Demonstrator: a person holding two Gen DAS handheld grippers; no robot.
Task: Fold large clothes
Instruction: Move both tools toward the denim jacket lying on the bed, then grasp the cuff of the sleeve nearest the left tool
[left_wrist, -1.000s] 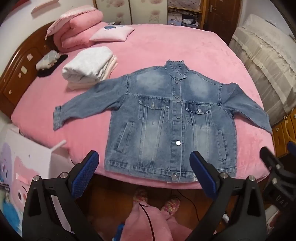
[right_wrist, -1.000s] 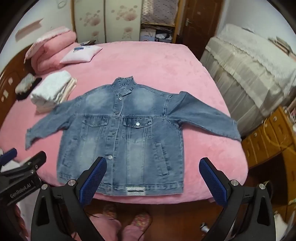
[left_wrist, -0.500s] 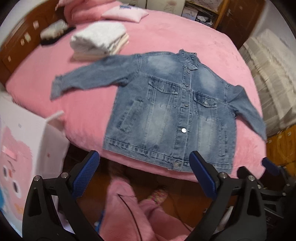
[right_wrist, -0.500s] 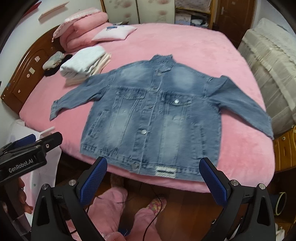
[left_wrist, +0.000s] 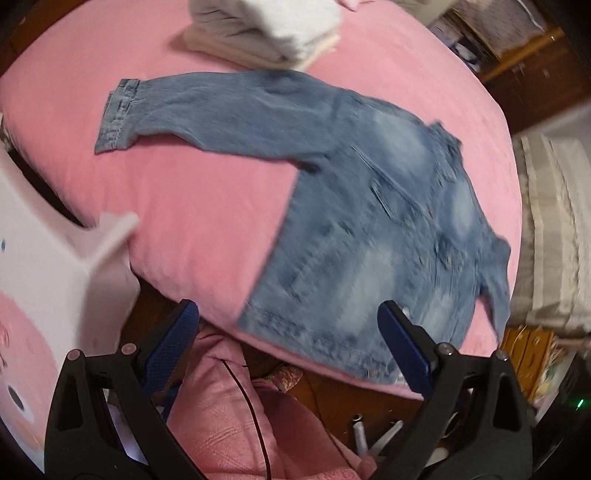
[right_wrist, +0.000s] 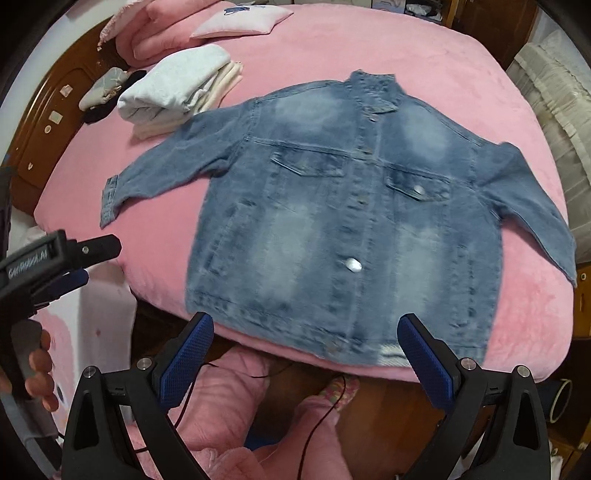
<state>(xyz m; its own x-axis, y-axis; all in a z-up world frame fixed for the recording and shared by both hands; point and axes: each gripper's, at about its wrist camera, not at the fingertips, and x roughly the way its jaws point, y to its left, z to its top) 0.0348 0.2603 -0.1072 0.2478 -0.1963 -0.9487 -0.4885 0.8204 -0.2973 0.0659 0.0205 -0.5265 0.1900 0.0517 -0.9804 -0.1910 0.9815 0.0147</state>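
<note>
1. The left gripper (left_wrist: 288, 343) is wide open and holds nothing, ready to grab.
2. The jacket (right_wrist: 343, 221) lies flat at the bed's (right_wrist: 332, 48) near edge, easy to fold.
3. The right gripper (right_wrist: 304, 350) is wide open too.

Pink bed (right_wrist: 332, 55), wooden headboard (right_wrist: 48, 122) — dark wood floor (right_wrist: 388, 402), seemingly.

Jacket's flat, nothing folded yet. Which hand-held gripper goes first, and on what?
Probably left. The left hand-held gripper is open and its view is turned toward the spread sleeve cuff of the denim jacket. The right hand-held gripper, also open, is centred below the hem, farther from either sleeve.
</note>
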